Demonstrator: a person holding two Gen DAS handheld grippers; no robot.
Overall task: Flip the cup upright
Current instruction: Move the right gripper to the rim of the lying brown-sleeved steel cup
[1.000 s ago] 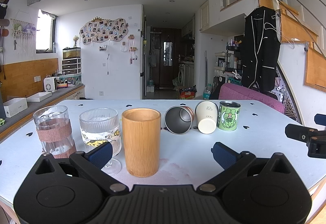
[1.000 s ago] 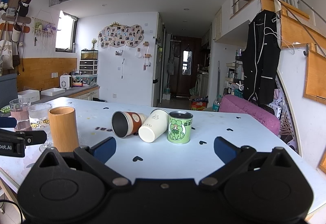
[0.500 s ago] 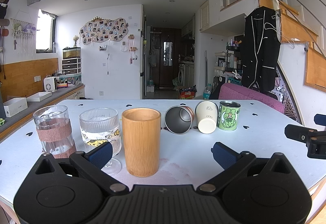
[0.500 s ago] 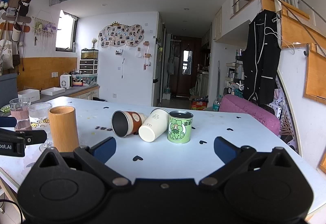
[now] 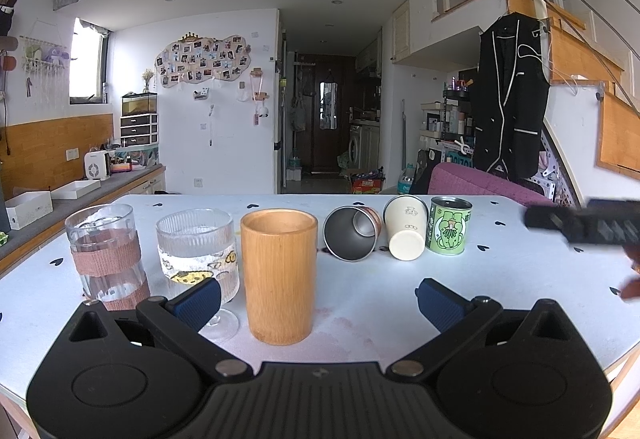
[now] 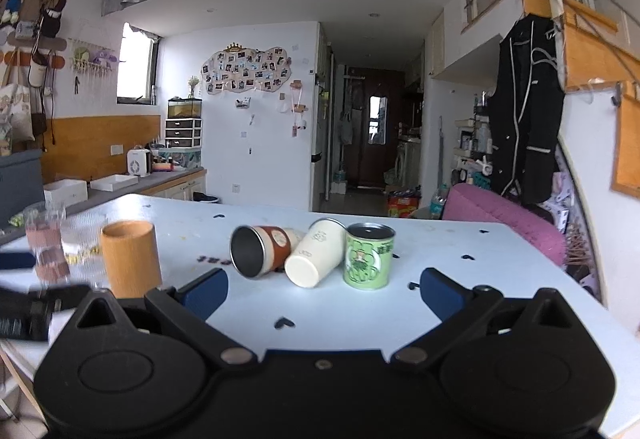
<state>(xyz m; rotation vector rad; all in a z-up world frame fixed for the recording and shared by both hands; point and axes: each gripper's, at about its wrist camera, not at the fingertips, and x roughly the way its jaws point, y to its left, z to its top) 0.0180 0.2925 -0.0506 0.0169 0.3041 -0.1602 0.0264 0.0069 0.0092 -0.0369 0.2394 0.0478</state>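
While both tongs gape empty, pale heart-dotted table, 2 toppled cups, loft room behind

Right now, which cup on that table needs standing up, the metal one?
On the white table, find the green tin at the right end of the row. Two cups lie beside it; the metal-lined cup with the brown sleeve is the farther one, its dark open mouth facing you.

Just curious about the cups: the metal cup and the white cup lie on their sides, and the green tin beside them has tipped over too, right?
Not quite. The green tin stands upright, as the right wrist view shows. The metal cup and white cup do lie on their sides.
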